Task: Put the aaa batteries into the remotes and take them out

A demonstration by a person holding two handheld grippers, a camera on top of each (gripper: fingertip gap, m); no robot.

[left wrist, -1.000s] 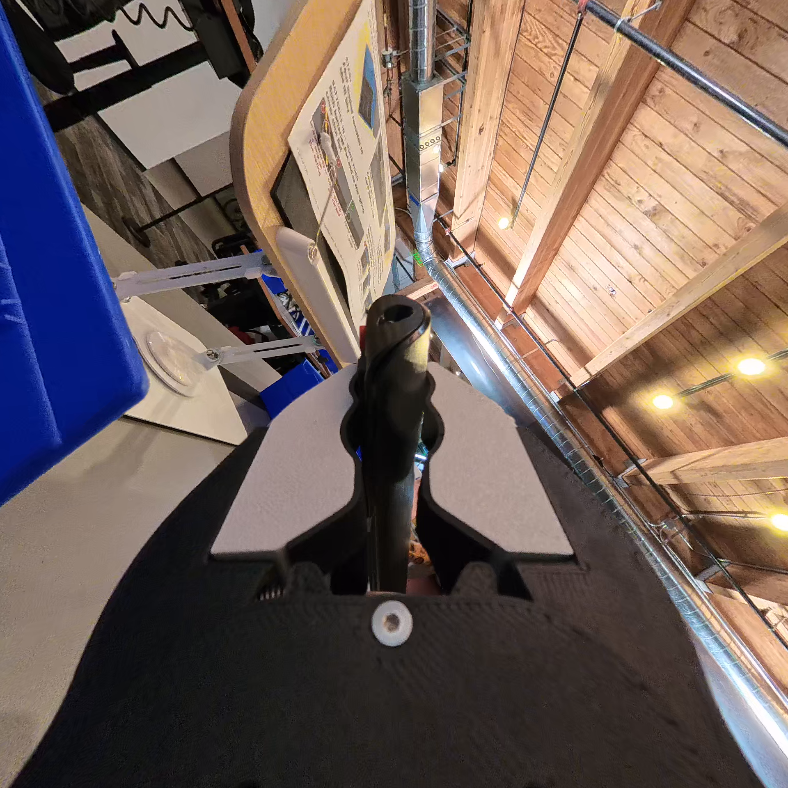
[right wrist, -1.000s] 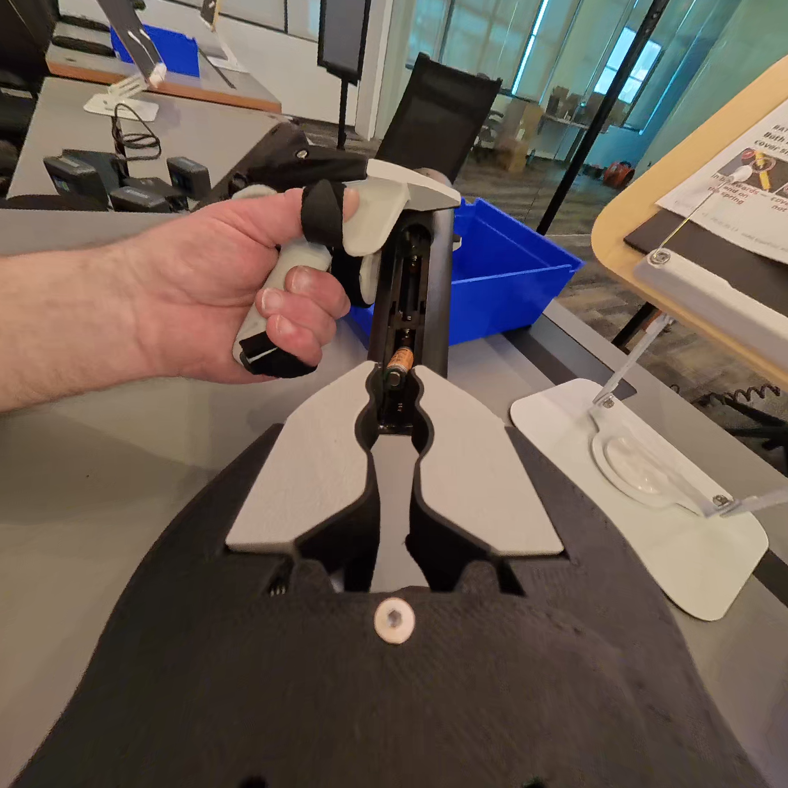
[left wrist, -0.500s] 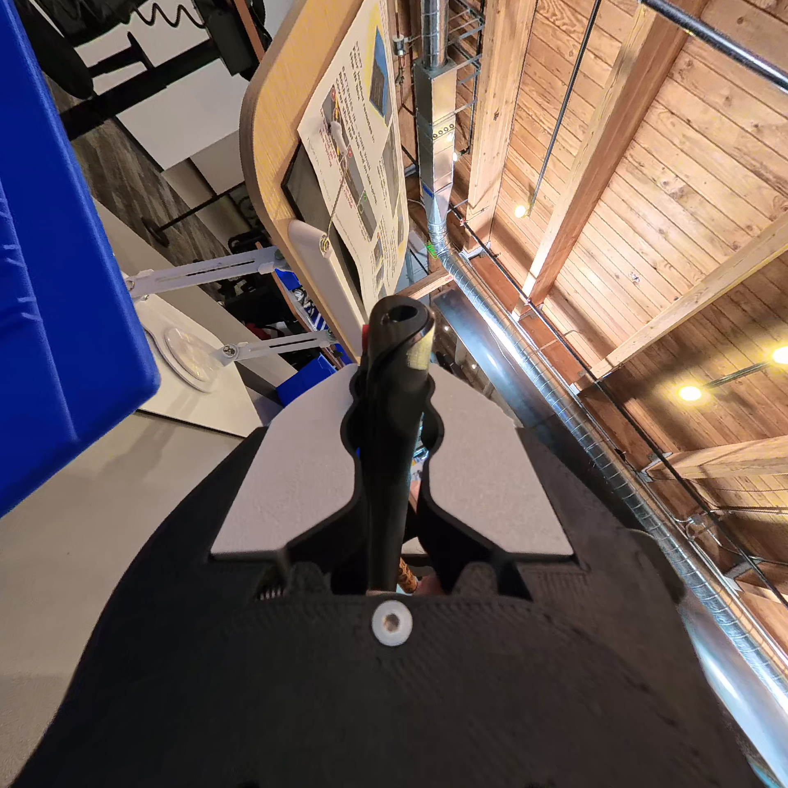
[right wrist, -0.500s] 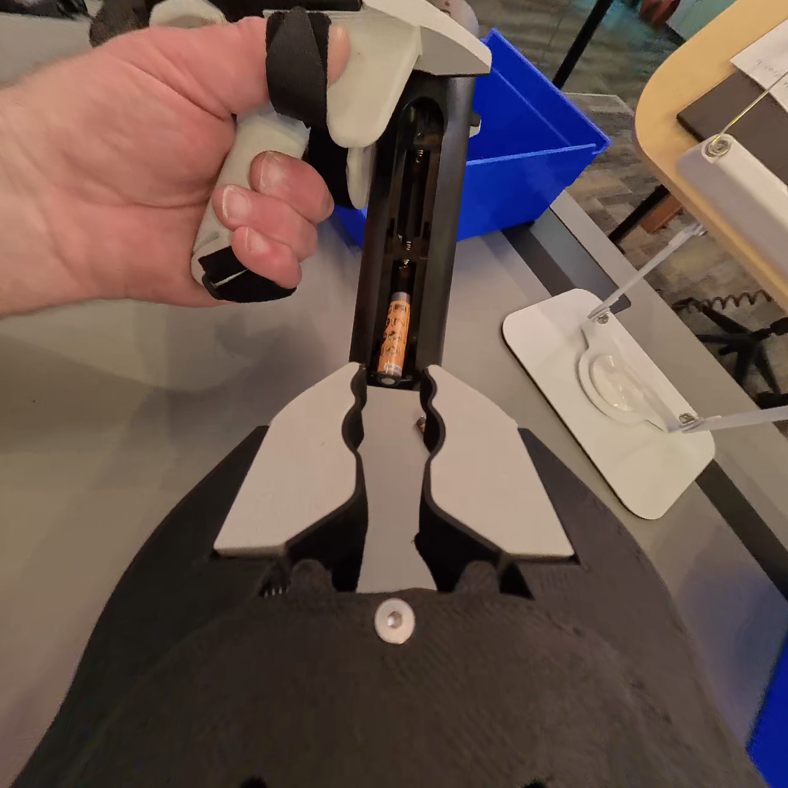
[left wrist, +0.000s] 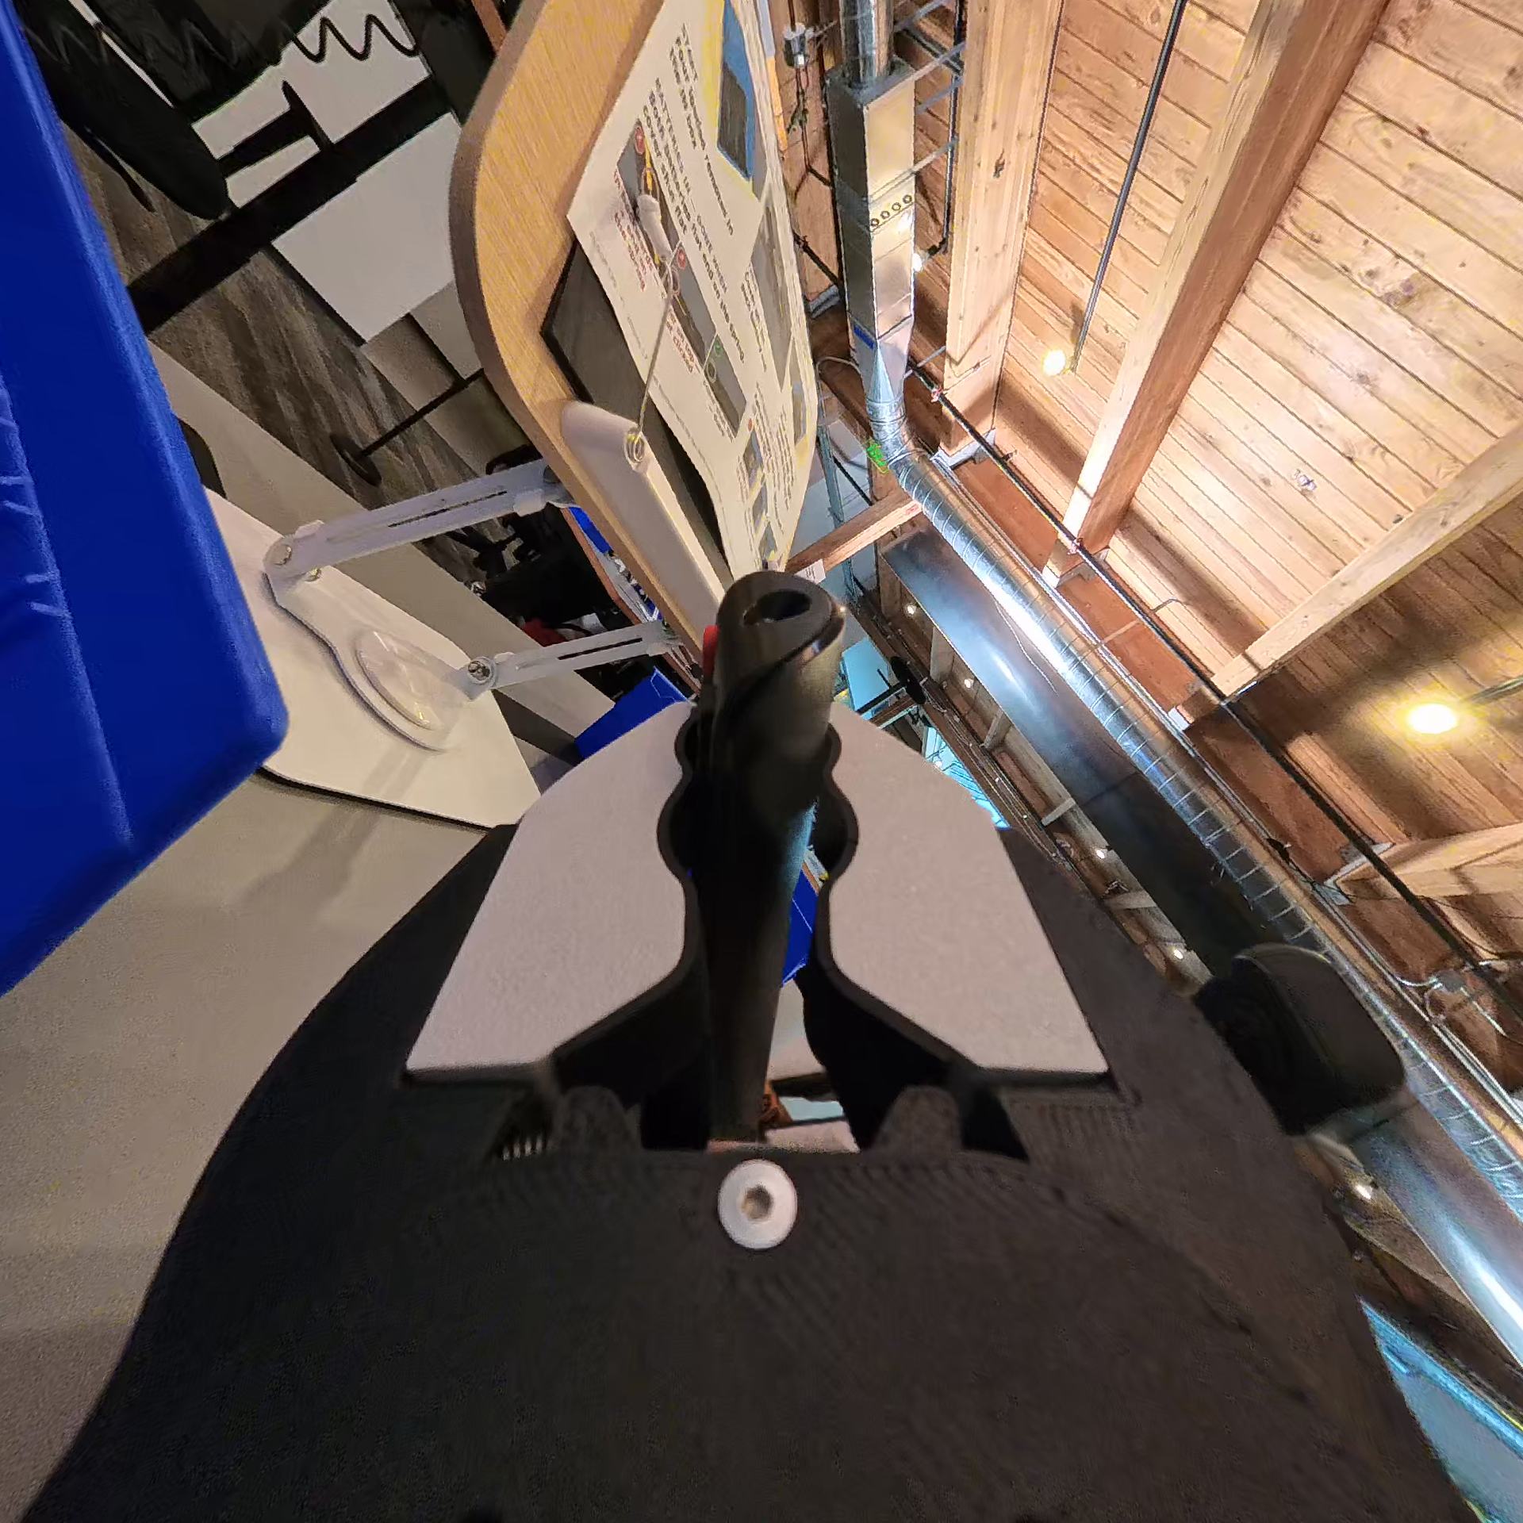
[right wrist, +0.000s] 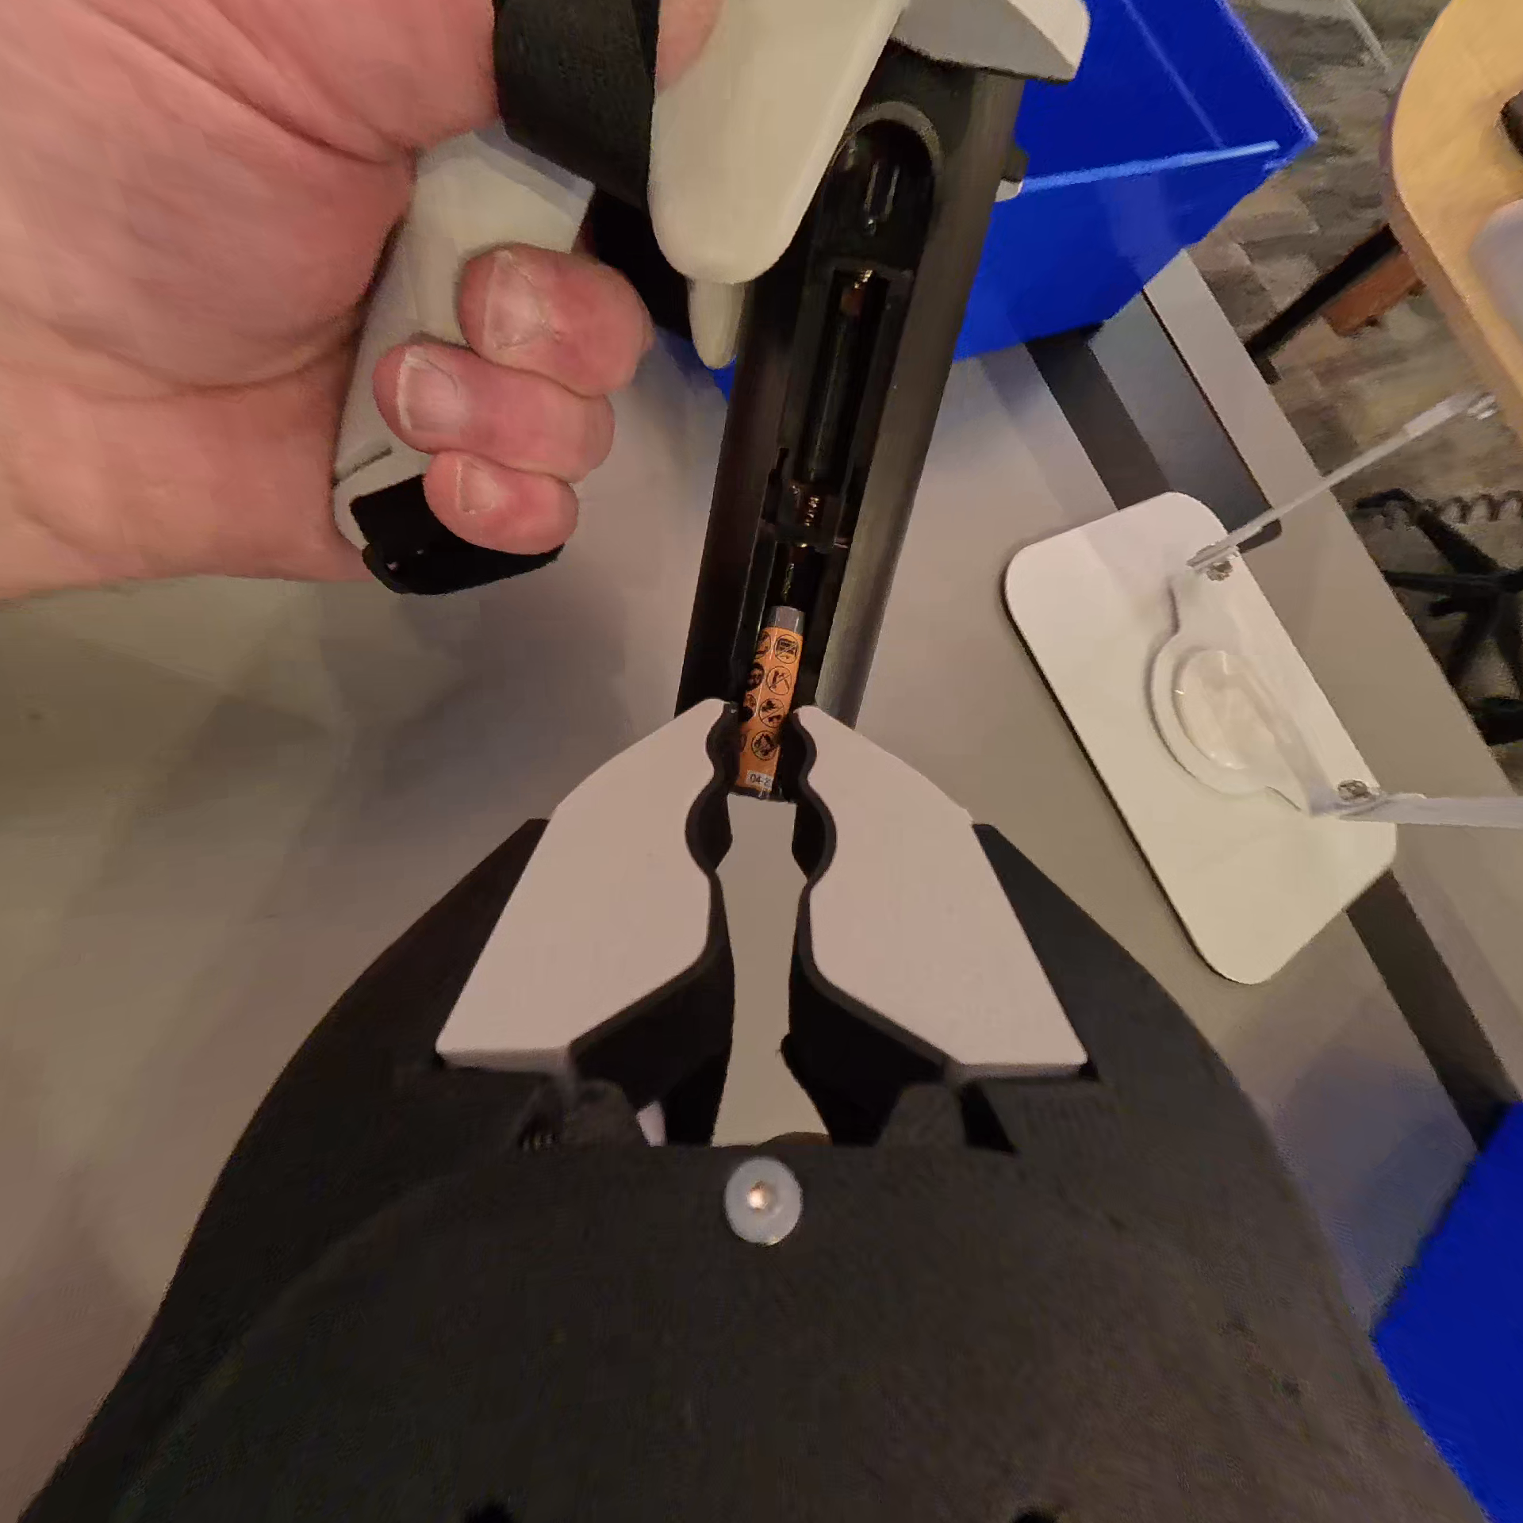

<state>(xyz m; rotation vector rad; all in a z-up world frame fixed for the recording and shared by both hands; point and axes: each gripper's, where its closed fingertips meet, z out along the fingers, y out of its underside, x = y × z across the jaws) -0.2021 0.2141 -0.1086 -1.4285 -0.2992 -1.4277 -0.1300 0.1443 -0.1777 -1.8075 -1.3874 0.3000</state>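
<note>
The remote (right wrist: 865, 461), a long black one with its battery bay uncovered and facing the right wrist camera, was held up above the grey table (right wrist: 247, 783) by the left gripper (left wrist: 754, 742). That gripper's two grey fingers (left wrist: 593, 898) were closed narrowly on the remote's body, which ran lengthwise between them and stuck out past their tips, its rounded end (left wrist: 775, 614) pointing toward a wooden ceiling (left wrist: 1236, 412). In the right wrist view a person's hand (right wrist: 272, 272) was wrapped round the pale handle of the left gripper, a black strap across the fingers.

An orange AAA battery (right wrist: 770, 684) lay in the near end of the open bay, in line with the remote. The right gripper (right wrist: 762, 742) had its grey fingertips (right wrist: 659, 775) drawn close on either side of the battery's near end; the gap between them was narrow and the battery filled it, so they appeared to pinch it, though actual contact could not be made out for certain. The far part of the bay looked dark, with small metal contacts visible.

Behind the remote, toward the far edge of the table, stood a blue bin (right wrist: 1137, 189). Near the right edge lay a white base plate (right wrist: 1096, 824) carrying a clear lens and clear acrylic arms. A wooden board (left wrist: 527, 206) with a printed sheet clipped to it stood over the plate.
</note>
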